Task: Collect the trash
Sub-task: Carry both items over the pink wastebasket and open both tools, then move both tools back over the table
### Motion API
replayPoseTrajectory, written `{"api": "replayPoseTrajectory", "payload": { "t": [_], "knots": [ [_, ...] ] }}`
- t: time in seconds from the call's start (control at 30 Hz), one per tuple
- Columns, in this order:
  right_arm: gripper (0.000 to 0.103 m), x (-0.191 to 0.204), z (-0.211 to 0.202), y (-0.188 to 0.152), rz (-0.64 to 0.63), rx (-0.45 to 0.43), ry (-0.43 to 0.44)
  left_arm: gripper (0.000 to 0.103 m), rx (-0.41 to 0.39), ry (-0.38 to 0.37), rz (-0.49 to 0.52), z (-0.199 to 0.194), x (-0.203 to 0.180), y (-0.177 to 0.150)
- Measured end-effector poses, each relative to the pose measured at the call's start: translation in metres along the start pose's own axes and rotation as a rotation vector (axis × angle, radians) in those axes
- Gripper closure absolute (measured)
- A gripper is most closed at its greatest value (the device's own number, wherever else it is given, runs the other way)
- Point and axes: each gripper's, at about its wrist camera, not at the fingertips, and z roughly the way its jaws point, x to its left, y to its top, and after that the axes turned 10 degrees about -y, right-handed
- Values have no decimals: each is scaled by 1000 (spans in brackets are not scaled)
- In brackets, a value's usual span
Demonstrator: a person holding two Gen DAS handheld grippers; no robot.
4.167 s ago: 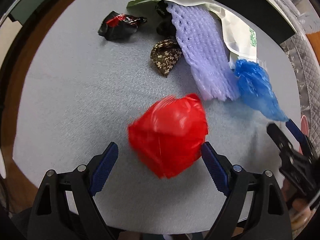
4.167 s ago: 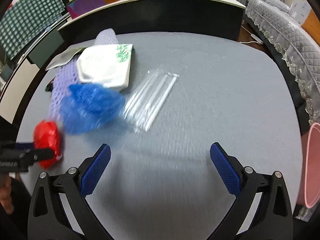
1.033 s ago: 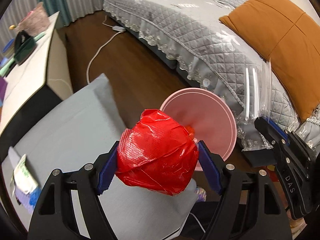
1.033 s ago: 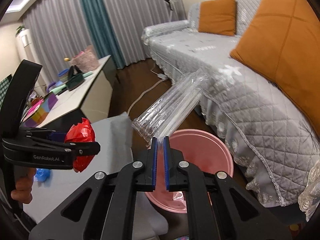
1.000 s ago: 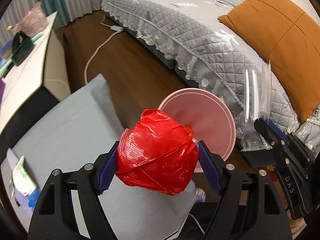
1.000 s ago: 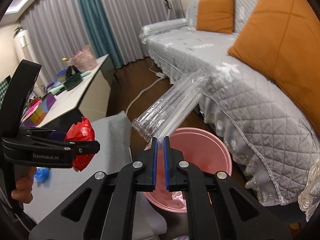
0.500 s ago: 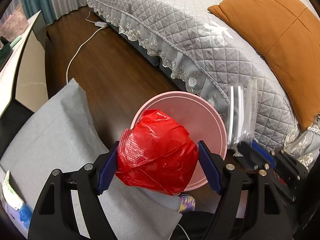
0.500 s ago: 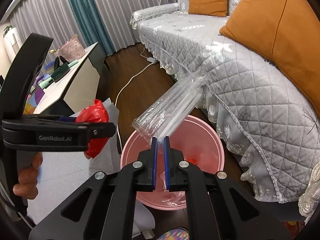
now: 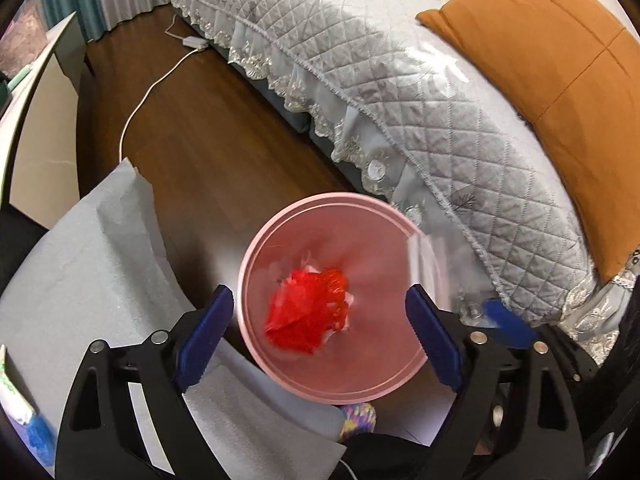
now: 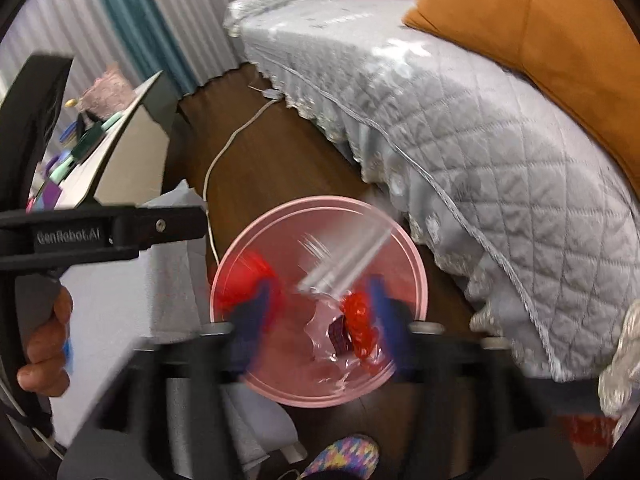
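Pink plastic bin [image 9: 376, 384] sits on the wood floor [image 9: 224, 128] directly ahead of and below both claws. Left claw [image 9: 320, 336]: fingers wide apart, nothing between them; red crumpled bag [image 9: 308, 316] shows blurred in the gap, inside the bin outline. Right claw [image 10: 320, 316]: heavy motion blur, blue pads [image 10: 254, 320] look parted, nothing gripped. Clear plastic sleeve [image 10: 344, 264], also blurred, is just ahead of the right claw's tips over the bin mouth, not touching either pad as far as I can tell. More red and clear scraps [image 10: 358, 328] lie at the bin bottom. Grey cloth-covered surface [image 9: 80, 264] is off to the left claw's left, its edge beside the bin. Quilted grey sofa [image 9: 400, 80] with orange cushion [image 9: 560, 64] lies beyond the bin, to the right of both claws.
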Motion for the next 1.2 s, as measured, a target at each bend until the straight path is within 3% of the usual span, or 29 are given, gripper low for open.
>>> {"api": "replayPoseTrajectory", "payload": {
  "t": [0.13,0.27,0.5,0.7,0.87,0.97,1.1,1.2],
  "knots": [
    [35,1,-2,0,-2,-10,-5,18,5,23,-8,3,6,-3],
    [20,3,-3,0,-1,-11,-19,18,-3,54,-21,-1,18,-9],
    [8,11,-8,1,11,-10,-22,18,-35,28,-112,-31,54,-47],
    [5,33,-27,-1,-62,-92,-98,18,-86,59,-173,-81,89,-101],
    [5,55,-58,-7,-108,-200,-116,18,-146,159,-200,-130,121,-140],
    [5,68,-88,-13,-104,-300,-89,18,-185,179,-235,-162,140,-163],
    [5,87,-123,-30,1,-394,47,18,-260,214,-266,-204,158,-198],
    [5,125,-138,-55,-83,-444,137,18,-314,242,-302,-230,170,-224]
  ]
}}
